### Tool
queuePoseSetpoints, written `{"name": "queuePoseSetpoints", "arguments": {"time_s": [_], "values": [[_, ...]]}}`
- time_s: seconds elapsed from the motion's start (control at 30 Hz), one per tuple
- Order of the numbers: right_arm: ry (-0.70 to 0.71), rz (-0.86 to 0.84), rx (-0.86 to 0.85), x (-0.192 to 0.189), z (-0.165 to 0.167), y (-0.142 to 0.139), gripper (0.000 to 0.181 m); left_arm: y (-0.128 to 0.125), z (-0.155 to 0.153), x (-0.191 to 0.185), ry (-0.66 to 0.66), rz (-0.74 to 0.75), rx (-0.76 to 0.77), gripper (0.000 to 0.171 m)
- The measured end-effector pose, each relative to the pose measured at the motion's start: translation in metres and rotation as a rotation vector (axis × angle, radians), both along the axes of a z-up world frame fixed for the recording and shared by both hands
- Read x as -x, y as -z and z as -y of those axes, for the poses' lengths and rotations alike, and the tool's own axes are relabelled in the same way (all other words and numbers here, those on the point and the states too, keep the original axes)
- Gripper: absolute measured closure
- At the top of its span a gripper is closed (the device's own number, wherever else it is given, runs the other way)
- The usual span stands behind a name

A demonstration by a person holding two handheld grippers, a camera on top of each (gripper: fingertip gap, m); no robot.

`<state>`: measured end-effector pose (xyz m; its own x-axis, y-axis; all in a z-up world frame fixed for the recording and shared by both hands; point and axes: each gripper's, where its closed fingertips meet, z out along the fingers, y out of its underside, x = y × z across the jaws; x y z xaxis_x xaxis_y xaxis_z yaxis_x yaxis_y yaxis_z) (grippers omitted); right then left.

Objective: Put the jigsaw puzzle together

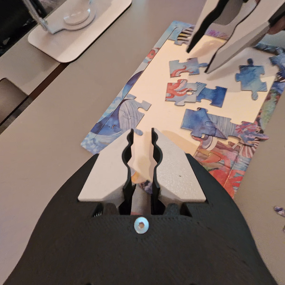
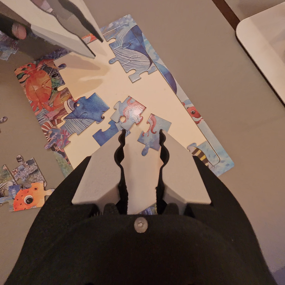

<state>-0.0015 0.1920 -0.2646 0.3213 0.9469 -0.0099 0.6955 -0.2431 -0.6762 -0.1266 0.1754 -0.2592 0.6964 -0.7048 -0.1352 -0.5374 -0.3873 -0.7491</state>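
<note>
Table [image 1: 54, 123]: grey-beige top, carrying a pale placemat [image 1: 74, 38] with a glass vessel [image 1: 80, 13] well apart from the work.
Puzzle tray [image 2: 123, 83]: cream backing board with picture border, lying flat mid-table; whale section [image 2: 132, 52] seated along one edge, crab and reef section [image 2: 41, 92] along the other, middle mostly bare.
Loose pieces on tray: blue two-piece cluster [image 2: 87, 114] beside the reef; octopus piece [image 2: 131, 112] overlapping a dark blue piece [image 2: 106, 134]; tentacle piece [image 2: 155, 131] just ahead of the right fingertips; another blue piece [image 1: 251, 78] farther along.
Pieces off tray: orange pufferfish piece [image 2: 29, 197] and grey reef pieces [image 2: 26, 171] on the bare table.
Right gripper [image 2: 141, 131]: parted, empty, poised over the tentacle piece.
Left gripper [image 1: 142, 130]: slightly parted, empty, hovering near the whale corner.
Step in hand: apparently choosing the next centre piece, well short of halfway.
Next move: likely lowering onto the tentacle piece's edge, pinching thin card off a flat board, then turning it to match the octopus tabs.
</note>
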Motion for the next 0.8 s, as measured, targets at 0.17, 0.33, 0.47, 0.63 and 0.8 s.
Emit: {"name": "queuePoseSetpoints", "arguments": {"time_s": [0.17,0.33,0.47,0.63,0.8], "values": [[-0.051,0.026,-0.009,0.020,0.010,0.009,0.138,0.000,-0.007,0.052,-0.151,-0.094,0.002,0.150],[-0.016,0.045,-0.029,0.029,0.004,0.019,0.142,0.014,-0.001,0.066,-0.178,-0.139,0.081,0.152],[0.027,0.053,-0.081,0.026,-0.005,0.013,0.140,0.016,0.000,0.074,-0.179,-0.178,0.079,0.156],[0.036,-0.004,-0.083,0.025,-0.004,-0.004,0.140,-0.009,0.013,0.116,-0.274,-0.137,0.080,0.152],[0.028,-0.022,-0.061,0.026,-0.001,-0.003,0.140,0.000,0.060,0.136,-0.218,-0.210,0.209,0.136]]}}
